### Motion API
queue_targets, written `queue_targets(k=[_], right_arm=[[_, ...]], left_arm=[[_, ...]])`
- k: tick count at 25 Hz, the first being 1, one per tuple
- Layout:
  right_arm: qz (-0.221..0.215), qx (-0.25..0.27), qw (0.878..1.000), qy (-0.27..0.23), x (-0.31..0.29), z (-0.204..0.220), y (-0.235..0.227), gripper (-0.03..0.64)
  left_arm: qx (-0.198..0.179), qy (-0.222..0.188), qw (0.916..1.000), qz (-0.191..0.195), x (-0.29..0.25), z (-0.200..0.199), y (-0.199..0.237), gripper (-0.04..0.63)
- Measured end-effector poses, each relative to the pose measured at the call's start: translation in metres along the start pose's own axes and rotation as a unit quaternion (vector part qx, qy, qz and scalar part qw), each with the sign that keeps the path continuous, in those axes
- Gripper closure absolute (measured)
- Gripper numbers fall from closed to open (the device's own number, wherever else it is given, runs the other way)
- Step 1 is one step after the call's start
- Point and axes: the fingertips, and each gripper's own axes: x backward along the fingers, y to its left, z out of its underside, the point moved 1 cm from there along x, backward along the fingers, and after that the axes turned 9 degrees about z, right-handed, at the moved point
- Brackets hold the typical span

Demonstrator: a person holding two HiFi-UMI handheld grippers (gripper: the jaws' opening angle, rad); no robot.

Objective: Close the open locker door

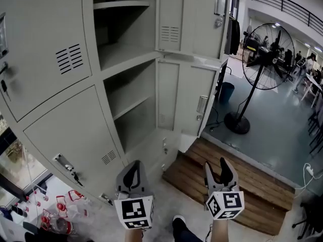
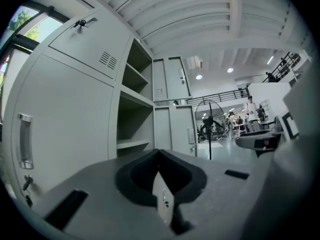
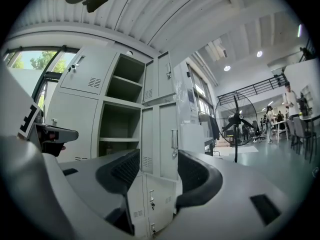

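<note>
A bank of grey lockers (image 1: 75,130) fills the left and centre of the head view. Two of its doors stand swung out to the right: an upper door (image 1: 189,16) and a lower door (image 1: 185,97), with bare shelved compartments (image 1: 132,105) behind them. Both doors also show in the right gripper view, the lower door (image 3: 161,139) straight ahead between the jaws. My left gripper (image 1: 132,176) hangs low in front of the lockers, shut and holding nothing. My right gripper (image 1: 220,174) is beside it, open and holding nothing. Both are well short of the doors.
A wooden platform (image 1: 237,185) lies on the floor under my right gripper. A tall standing fan (image 1: 266,49) and a blue bin (image 1: 226,92) stand to the right. Keys hang in the shut doors on the left (image 1: 70,169). A shoe (image 1: 178,221) shows at the bottom edge.
</note>
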Motion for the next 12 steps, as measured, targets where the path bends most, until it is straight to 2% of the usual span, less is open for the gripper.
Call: queue_targets(k=[12], right_arm=[[-0.055, 0.000, 0.998, -0.007, -0.118, -0.011, -0.050, 0.385]], left_arm=[[-0.004, -0.004, 0.9986, -0.052, -0.101, -0.020, -0.011, 0.594]])
